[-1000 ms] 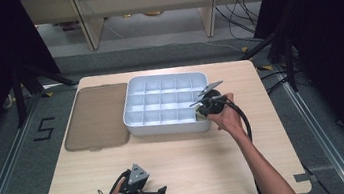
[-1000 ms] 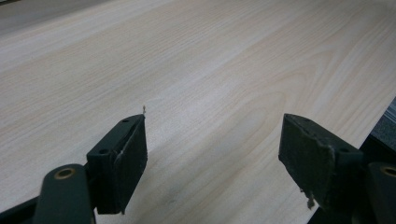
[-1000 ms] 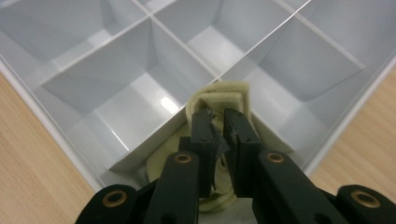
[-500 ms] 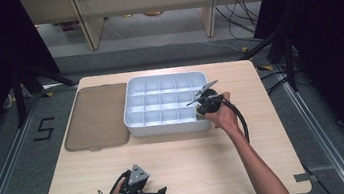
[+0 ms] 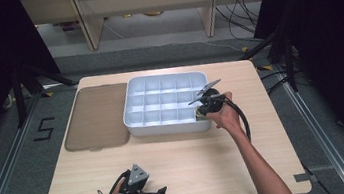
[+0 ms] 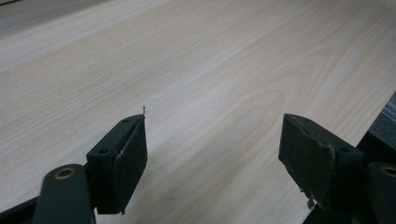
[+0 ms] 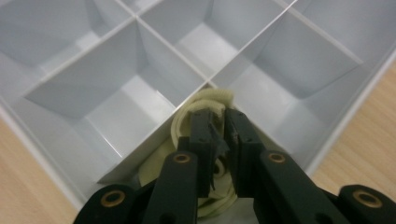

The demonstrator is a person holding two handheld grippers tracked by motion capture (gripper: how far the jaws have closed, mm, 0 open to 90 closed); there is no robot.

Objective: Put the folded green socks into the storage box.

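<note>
While right tongs [image 7: 219, 126] pinch what looks like tape roll [image 7: 205, 105], left tongs [image 6: 212, 154] gape.

The left tongs [image 5: 160, 193] rest low with jaws wide apart; the right tongs [image 7: 217, 128], arm outstretched, are nearly closed.

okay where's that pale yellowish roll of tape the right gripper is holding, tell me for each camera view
High view: the tape roll peeks out at the white tray's near right corner, under the right gripper.
Right gripper view: tape roll low and centre, pinched between the jaws.
Left gripper view: bare table, no tape.
Shared landmark: the tray's corner compartment.
</note>
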